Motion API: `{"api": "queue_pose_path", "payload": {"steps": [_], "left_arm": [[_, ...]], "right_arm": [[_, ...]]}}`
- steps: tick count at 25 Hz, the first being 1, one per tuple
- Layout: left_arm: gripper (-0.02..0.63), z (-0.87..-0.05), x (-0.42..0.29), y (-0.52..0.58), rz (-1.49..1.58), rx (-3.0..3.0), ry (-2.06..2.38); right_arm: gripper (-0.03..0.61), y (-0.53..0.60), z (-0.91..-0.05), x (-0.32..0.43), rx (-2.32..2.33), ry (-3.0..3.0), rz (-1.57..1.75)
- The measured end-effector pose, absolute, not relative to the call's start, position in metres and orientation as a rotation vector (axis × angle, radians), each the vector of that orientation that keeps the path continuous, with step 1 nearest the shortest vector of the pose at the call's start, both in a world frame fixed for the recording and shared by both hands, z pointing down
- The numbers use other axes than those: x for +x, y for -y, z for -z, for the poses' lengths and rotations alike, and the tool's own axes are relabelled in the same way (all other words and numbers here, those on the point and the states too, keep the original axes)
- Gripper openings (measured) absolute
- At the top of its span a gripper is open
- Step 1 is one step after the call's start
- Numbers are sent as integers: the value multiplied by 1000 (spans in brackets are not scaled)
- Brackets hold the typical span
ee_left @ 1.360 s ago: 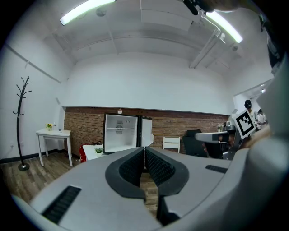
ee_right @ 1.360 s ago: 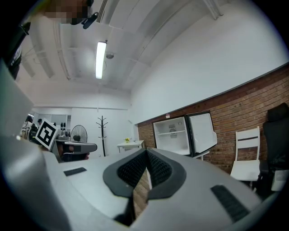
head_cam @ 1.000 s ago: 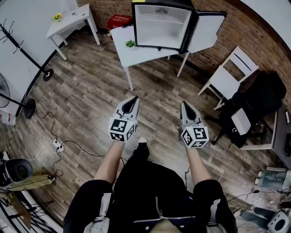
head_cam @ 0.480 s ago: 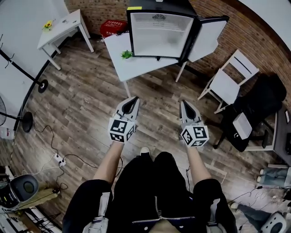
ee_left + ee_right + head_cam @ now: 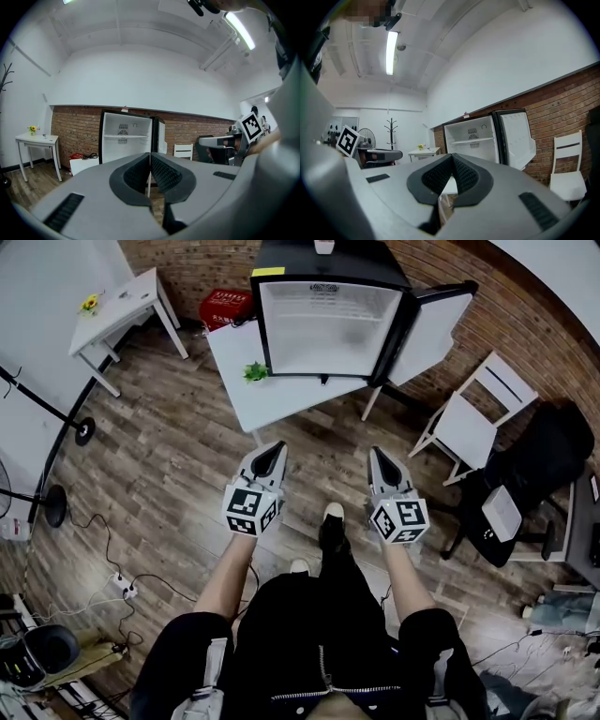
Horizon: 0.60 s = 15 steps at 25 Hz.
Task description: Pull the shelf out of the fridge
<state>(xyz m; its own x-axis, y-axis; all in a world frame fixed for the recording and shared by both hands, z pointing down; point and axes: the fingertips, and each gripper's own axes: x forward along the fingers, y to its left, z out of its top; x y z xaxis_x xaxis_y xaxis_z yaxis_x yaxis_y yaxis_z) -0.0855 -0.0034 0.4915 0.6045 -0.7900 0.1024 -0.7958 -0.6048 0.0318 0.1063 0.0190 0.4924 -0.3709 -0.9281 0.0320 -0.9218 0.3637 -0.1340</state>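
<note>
Wooden floor lies free between the closed, empty left hand-held gripper and right hand-held gripper and the white surface carrying the open fridge, its shelf still inside, a white chair standing to the right.

A brick wall stands behind, over a wood floor. White side table left, white chair right, strip light overhead.

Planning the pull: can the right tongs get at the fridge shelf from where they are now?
Probably not yet. The right tongs are shut and well short of the white table bearing the fridge. The door stands open and nothing blocks the shelf, so moving closer should do.
</note>
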Motion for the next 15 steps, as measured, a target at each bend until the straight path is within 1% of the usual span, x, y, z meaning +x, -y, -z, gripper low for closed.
{"api": "queue_pose_path", "payload": {"steps": [15], "left_arm": [[21,-473,-43,180,-92,2661,1488]], "right_arm": [[5,177,-474,140,-1591,-2627,203]]}}
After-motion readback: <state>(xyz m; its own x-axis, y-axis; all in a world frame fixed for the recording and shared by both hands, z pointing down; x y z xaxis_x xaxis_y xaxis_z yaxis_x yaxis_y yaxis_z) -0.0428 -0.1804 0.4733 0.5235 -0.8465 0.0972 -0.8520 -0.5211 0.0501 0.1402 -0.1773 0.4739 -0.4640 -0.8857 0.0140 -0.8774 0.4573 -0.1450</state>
